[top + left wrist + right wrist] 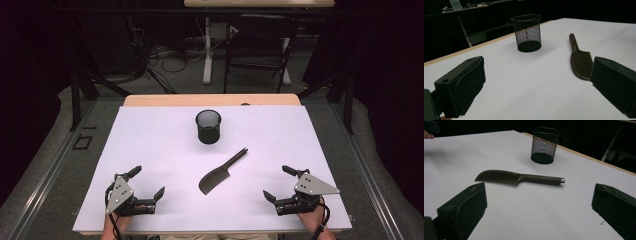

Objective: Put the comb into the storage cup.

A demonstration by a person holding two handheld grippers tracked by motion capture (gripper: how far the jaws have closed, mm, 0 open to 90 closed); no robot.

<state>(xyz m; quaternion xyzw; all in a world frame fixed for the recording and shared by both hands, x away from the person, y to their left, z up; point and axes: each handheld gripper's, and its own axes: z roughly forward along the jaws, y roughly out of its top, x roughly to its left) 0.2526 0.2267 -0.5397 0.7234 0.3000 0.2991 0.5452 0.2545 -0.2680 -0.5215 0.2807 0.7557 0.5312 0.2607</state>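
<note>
Landmark for all positions: the comb, which lies flat on the white table near the middle, its toothed head toward the person and its handle pointing away toward the far right.

1. Left gripper: rests on the table well to the left of the comb, near the front edge, held by a hand. Its 2 jaws stand wide apart with nothing between them. In the left gripper view the comb lies ahead, partly hidden behind 1 jaw.

2. Mesh cup: black, upright, beyond the comb toward the far edge, apart from it. It stands clear of the handle tip in the right gripper view.

3. Right gripper: rests well to the right of the comb, near the front edge, held by a hand. Jaws spread wide, holding nothing. In the right gripper view the comb lies crosswise ahead of the jaws, untouched.
</note>
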